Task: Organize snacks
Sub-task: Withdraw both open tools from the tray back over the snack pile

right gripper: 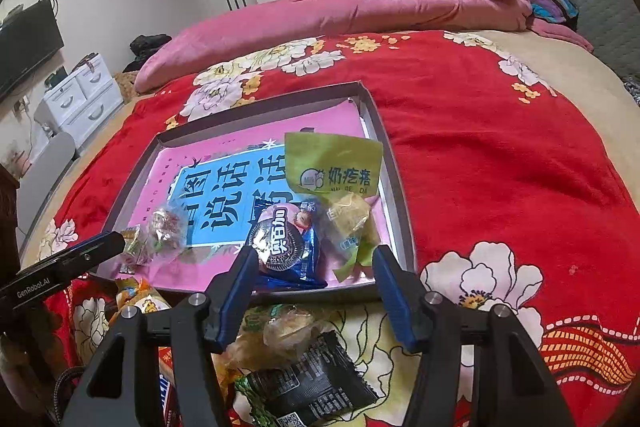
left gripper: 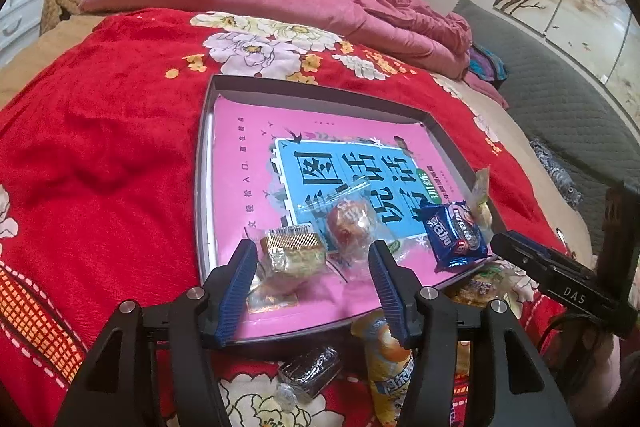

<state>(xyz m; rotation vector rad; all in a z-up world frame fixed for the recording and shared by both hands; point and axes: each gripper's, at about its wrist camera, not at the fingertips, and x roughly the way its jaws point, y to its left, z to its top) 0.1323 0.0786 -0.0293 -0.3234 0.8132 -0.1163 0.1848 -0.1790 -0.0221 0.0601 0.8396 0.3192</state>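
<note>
1. Nearest the cameras, on the red floral bedspread [right gripper: 500, 155] in front of the tray, several snacks are not yet sorted: a black wrapped pack [right gripper: 308, 383], a clear-wrapped pastry [right gripper: 288, 331], a yellow-orange tube snack [left gripper: 386, 355] and a small dark foil-wrapped piece [left gripper: 310, 371].
2. The left hand-held gripper [left gripper: 314, 259] hangs over the tray's near edge with its blue fingers spread; a gold-wrapped cake [left gripper: 290, 251] lies between them, and neither pad appears to press on it, so it looks set down, not held.
3. The right hand-held gripper [right gripper: 316, 263] is likewise spread, straddling the blue cookie pack [right gripper: 286, 243] at the tray's near right corner without pinching it.
4. Inside the shallow grey tray [right gripper: 394, 163], on its pink and blue printed liner [left gripper: 256, 131], more snacks sit along the near side: a clear bag with a round red-brown bun [left gripper: 348, 223] and a green milk-candy bag [right gripper: 334, 163] leaning by the right wall, with a yellowish wrapped sweet [right gripper: 348, 215] below it.
5. The far half of the tray is bare of snacks.
6. By this layout, the job seems roughly half done: about five pieces are in, at least four wait on the bed.
</note>
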